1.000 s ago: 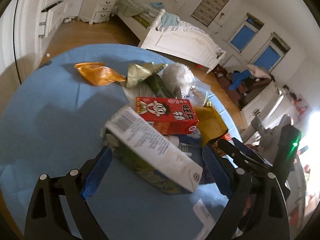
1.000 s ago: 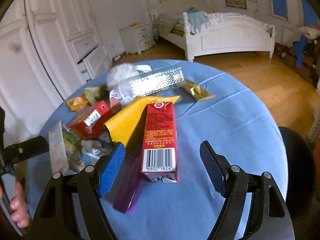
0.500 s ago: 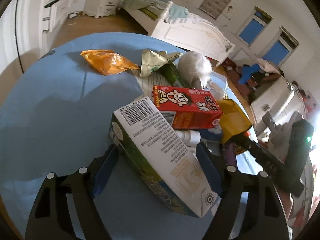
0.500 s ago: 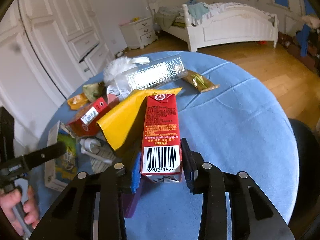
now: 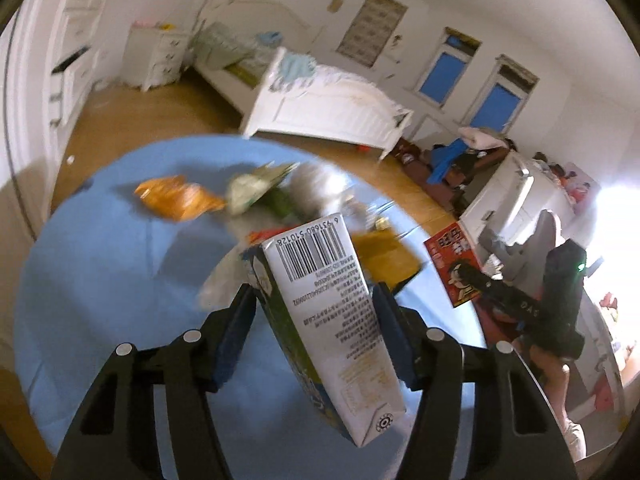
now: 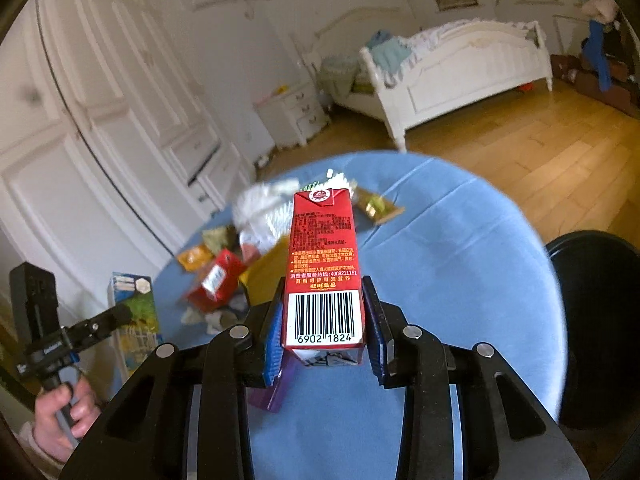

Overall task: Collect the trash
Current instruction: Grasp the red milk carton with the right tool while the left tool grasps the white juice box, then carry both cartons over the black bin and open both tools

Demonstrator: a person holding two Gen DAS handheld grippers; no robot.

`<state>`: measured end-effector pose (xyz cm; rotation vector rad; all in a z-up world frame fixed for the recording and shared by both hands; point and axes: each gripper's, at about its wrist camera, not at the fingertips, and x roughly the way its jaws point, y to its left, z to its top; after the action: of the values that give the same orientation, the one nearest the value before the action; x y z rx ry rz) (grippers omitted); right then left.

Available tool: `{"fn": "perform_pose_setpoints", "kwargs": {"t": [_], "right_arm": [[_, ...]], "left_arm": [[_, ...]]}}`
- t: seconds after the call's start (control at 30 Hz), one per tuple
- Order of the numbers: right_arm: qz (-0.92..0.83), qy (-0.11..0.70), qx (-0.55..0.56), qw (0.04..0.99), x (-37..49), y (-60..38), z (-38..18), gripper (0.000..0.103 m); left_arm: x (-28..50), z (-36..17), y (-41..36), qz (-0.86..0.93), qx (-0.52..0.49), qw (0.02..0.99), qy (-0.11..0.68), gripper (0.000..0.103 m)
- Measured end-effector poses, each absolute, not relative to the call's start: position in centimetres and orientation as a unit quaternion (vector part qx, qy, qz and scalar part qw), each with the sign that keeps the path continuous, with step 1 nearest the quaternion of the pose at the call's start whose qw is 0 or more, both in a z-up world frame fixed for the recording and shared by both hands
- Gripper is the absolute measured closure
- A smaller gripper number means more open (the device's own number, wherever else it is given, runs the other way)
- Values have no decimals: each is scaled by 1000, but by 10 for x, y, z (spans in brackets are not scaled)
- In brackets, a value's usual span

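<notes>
Left gripper [image 5: 316,332]: jaws closing on a green-and-white drink carton [image 5: 328,320], blue pads against both its sides, carton tilted with barcode end up and away from the camera, lifted clear of the round blue table [image 5: 100,280]. On the table behind it, blurred: orange snack wrapper [image 5: 176,198], pale green wrapper [image 5: 248,192], white fluffy thing [image 5: 320,188], yellow packet [image 5: 384,252]. Right gripper [image 6: 324,332]: jaws pinching a red milk carton [image 6: 322,256] by its barcode end, carton pointing away along the fingers, held above the tablecloth. A purple wrapper [image 6: 276,392] lies just below it. Remaining trash sits in a pile [image 6: 240,264] at the table's left-middle, including a second red carton [image 6: 214,282]. Person's hand [image 6: 64,412] on the left gripper's handle, far left of the right view.
</notes>
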<state>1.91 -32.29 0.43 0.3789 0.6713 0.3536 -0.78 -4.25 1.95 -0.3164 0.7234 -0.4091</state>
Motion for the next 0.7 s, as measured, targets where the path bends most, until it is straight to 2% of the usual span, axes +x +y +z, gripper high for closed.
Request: {"fn": "perform_pose_setpoints", "kwargs": {"t": [0.3,0.7], "right_arm": [[110,271,227,929,-6,-401,20,68],[1,275,291,916,-19,-507,-24,68]], "left_arm": [[23,60,-151,-325,-141,880,318,45],[74,30,-312,-436,-104,825,344,45]]}}
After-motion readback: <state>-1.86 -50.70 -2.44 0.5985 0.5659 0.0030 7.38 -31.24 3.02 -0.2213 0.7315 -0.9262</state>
